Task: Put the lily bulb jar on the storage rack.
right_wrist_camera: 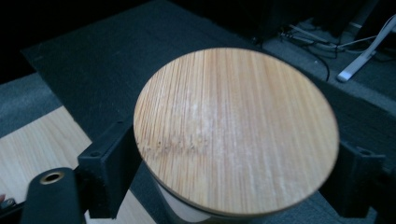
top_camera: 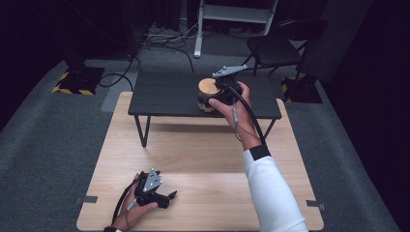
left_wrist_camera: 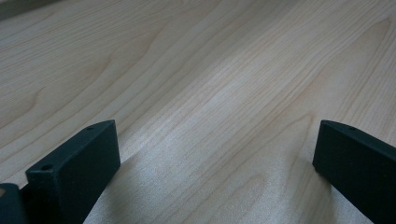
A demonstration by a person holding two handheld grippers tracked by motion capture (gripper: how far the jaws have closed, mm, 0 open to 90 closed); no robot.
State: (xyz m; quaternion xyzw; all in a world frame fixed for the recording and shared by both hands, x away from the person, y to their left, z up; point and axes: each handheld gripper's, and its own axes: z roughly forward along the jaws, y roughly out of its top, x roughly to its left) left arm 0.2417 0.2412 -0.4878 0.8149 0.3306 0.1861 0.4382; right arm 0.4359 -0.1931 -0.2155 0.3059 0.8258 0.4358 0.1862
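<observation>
My right gripper (top_camera: 214, 98) is far from me, above the near edge of the small black table (top_camera: 164, 96) that stands on the far part of the light wooden table (top_camera: 193, 159). Between its two black jaws is a jar with a round bamboo lid (right_wrist_camera: 236, 128). In the right gripper view the lid is seen from above, flat and level, and one jaw stands on each side of the jar below the lid. The left jaw seems very close to the jar, but I cannot tell if the pads press on the body, because the lid covers the place of contact. So I cannot say if the jar is held or only stands between the jaws. The jaws are about half spread. In the high view the jar (top_camera: 208, 94) is on the right half of the black table, close to its near edge, and my right hand (top_camera: 232, 104) is just beside it on its right.

My left gripper (top_camera: 155, 191) rests low on the wooden table, at the near left corner, well apart from the jar. In the left gripper view its jaws stand wide, with nothing between them, only the bare wood grain under them. My left hand (top_camera: 138, 210) holds it from the near side.
</observation>
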